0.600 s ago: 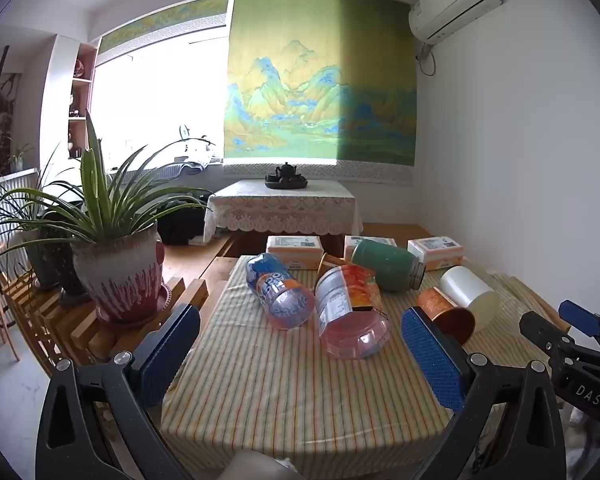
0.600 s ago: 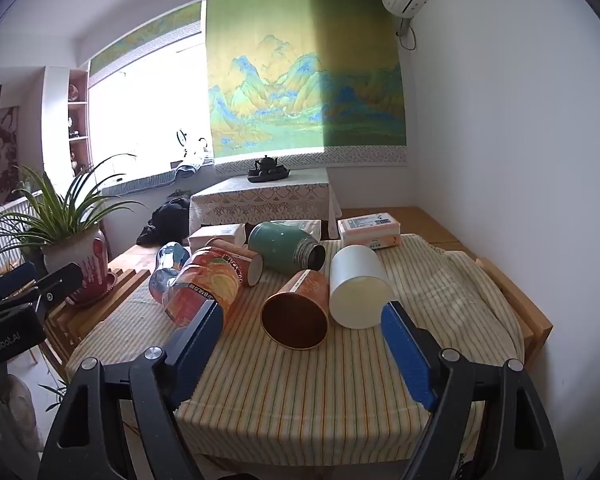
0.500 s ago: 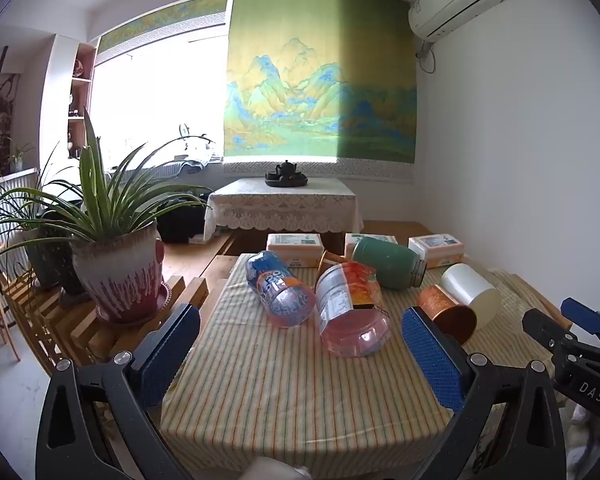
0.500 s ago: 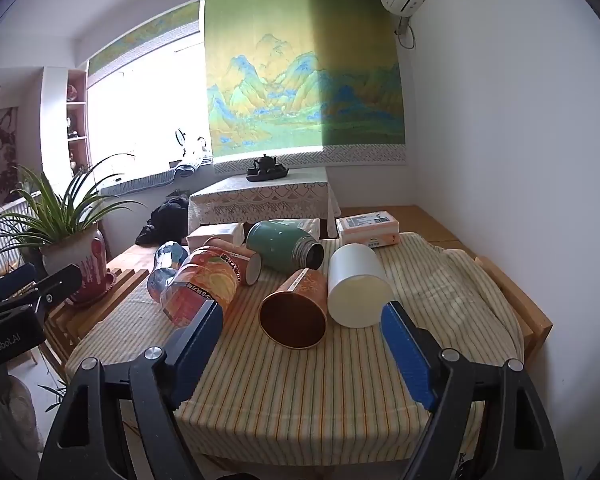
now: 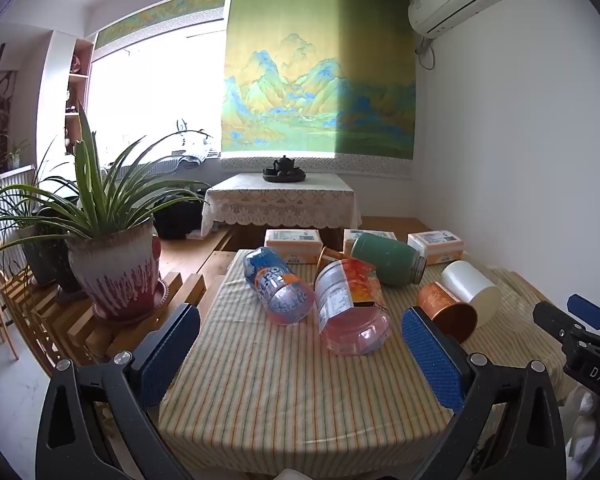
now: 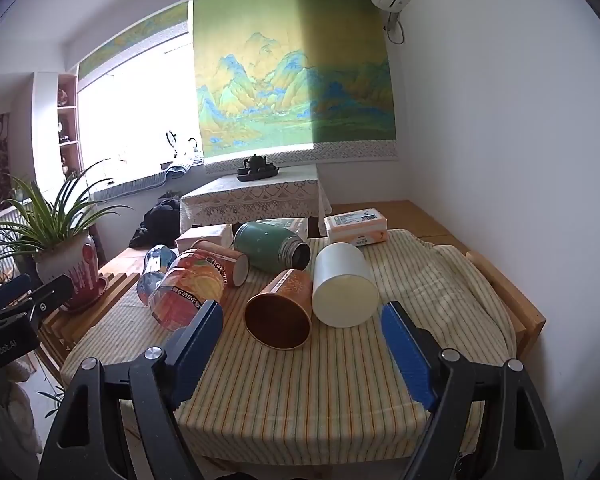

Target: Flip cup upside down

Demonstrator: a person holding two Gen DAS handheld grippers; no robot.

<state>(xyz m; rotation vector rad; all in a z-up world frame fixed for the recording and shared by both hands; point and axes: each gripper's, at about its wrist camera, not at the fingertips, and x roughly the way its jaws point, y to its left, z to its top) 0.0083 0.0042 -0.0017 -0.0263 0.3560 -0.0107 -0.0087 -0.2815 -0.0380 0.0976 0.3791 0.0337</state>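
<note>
Several cups lie on their sides on the striped tablecloth (image 6: pixel 300 384). An orange paper cup (image 6: pixel 284 308) lies with its open mouth toward me, also in the left wrist view (image 5: pixel 446 308). A white cup (image 6: pixel 342 284) lies beside it on the right, its closed base toward me, also in the left wrist view (image 5: pixel 470 284). A second orange cup (image 6: pixel 222 262) lies behind. My right gripper (image 6: pixel 302 354) is open and empty, short of the orange and white cups. My left gripper (image 5: pixel 300 350) is open and empty at the table's near edge.
A green flask (image 6: pixel 270 250) lies at the back. Two plastic bottles lie on their sides at the left, one orange-labelled (image 5: pixel 350 308) and one blue-labelled (image 5: pixel 278 290). Tissue packs (image 6: pixel 356 224) sit along the far edge. A potted plant (image 5: pixel 116 264) stands on a wooden rack at the left.
Both grippers have shifted very slightly; the objects on the table have not moved and both jaws stay open.
</note>
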